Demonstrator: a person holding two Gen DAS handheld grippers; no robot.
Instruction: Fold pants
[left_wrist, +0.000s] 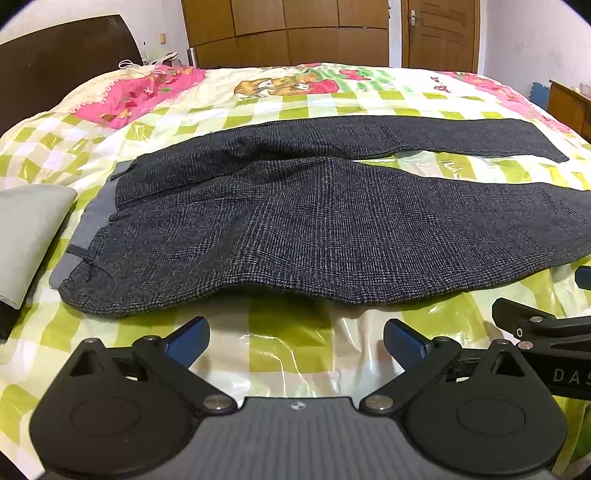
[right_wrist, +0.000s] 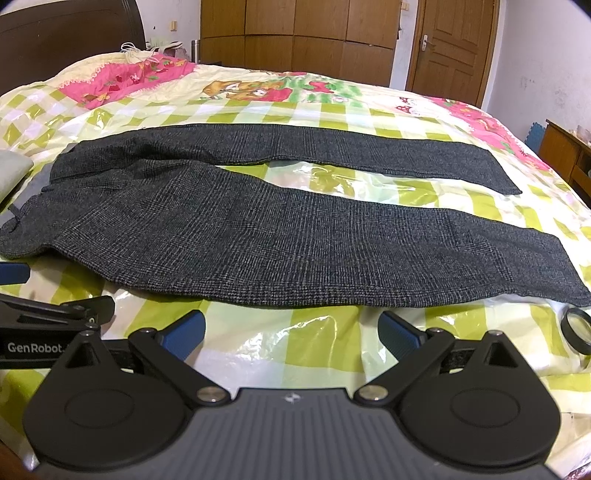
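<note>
Both tongs (left_wrist: 296, 338) (right_wrist: 291, 332) gape just short of the flat pants (right_wrist: 258, 229).

1. A bedspread (left_wrist: 280, 107) in green-and-white checks with cartoon prints fills the middle of both views, under a glossy clear plastic sheet (right_wrist: 332, 177).
2. A dark headboard (left_wrist: 62, 55) sits upper left.
3. A wooden wardrobe (right_wrist: 295, 33) spans the top, with a door (right_wrist: 454, 44) to its right.
4. A folded grey cloth (left_wrist: 29, 229) lies at the left edge.
5. A small black ring (right_wrist: 576, 332) (maybe a lens) rests at lower right.
6. A wooden cabinet (right_wrist: 561, 147) stands far right.
</note>
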